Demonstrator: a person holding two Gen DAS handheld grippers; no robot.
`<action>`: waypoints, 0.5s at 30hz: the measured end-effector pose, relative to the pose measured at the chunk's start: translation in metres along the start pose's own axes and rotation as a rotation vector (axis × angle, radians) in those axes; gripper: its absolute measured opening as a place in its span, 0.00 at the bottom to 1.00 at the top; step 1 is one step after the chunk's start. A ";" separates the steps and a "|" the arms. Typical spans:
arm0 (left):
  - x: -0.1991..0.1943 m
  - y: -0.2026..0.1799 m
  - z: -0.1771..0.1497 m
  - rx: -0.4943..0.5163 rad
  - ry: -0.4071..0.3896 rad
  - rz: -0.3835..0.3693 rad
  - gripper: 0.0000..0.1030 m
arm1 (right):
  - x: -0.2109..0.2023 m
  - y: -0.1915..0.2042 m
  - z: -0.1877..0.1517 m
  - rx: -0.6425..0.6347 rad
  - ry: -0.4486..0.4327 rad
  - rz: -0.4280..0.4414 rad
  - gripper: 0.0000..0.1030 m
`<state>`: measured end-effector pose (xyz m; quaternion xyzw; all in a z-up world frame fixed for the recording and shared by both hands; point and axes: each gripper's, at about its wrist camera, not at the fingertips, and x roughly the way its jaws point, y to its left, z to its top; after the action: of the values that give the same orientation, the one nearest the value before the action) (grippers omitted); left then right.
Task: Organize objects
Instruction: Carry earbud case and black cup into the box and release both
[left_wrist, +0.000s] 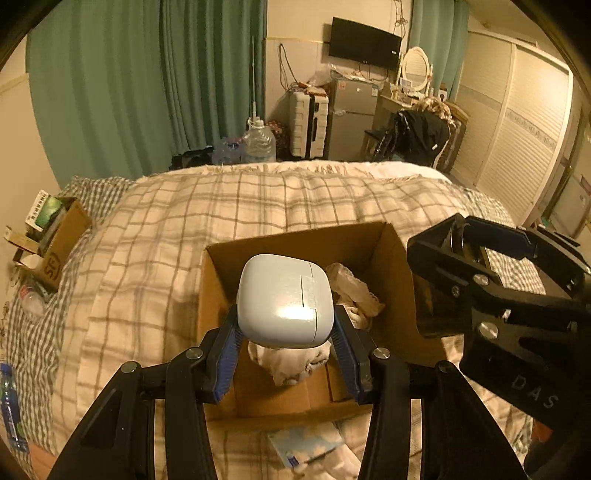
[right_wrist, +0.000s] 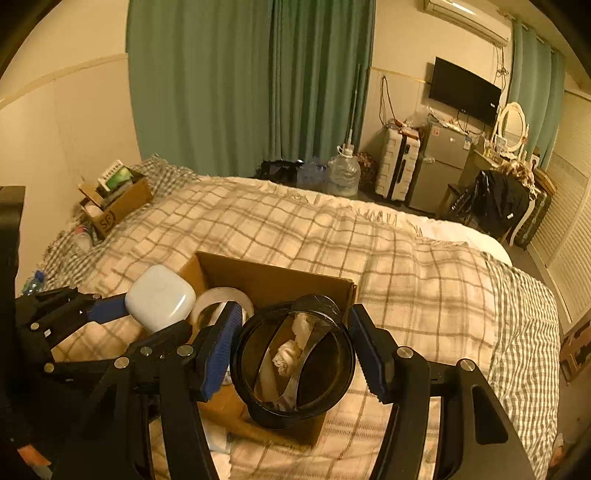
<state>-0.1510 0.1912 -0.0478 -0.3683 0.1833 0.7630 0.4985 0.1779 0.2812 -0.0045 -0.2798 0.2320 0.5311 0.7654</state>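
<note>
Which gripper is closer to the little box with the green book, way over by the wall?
Left. The left gripper, holding the white case, is on that side of the big box; the right gripper, holding the black jar, is farther from the little box.

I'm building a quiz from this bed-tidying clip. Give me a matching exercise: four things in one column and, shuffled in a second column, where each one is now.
Things:
1. white case
2. black round container
3. tape roll
4. green-and-white packet

Places:
A. inside the near cardboard box
B. in the far cardboard box by the wall
C. held in the left gripper
D. held in the right gripper

Pairs: 1-C, 2-D, 3-A, 4-B
</note>
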 end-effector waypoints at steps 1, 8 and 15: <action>0.006 0.000 0.000 -0.001 0.008 -0.001 0.47 | 0.006 -0.001 0.000 0.003 0.005 -0.003 0.57; 0.039 -0.003 -0.006 0.007 0.034 -0.020 0.47 | 0.044 -0.010 -0.005 0.018 0.050 -0.020 0.57; 0.033 -0.001 -0.004 -0.007 0.010 -0.015 0.85 | 0.042 -0.020 -0.003 0.059 0.022 -0.032 0.69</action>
<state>-0.1563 0.2099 -0.0752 -0.3751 0.1803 0.7582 0.5020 0.2102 0.3017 -0.0304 -0.2667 0.2516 0.5086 0.7790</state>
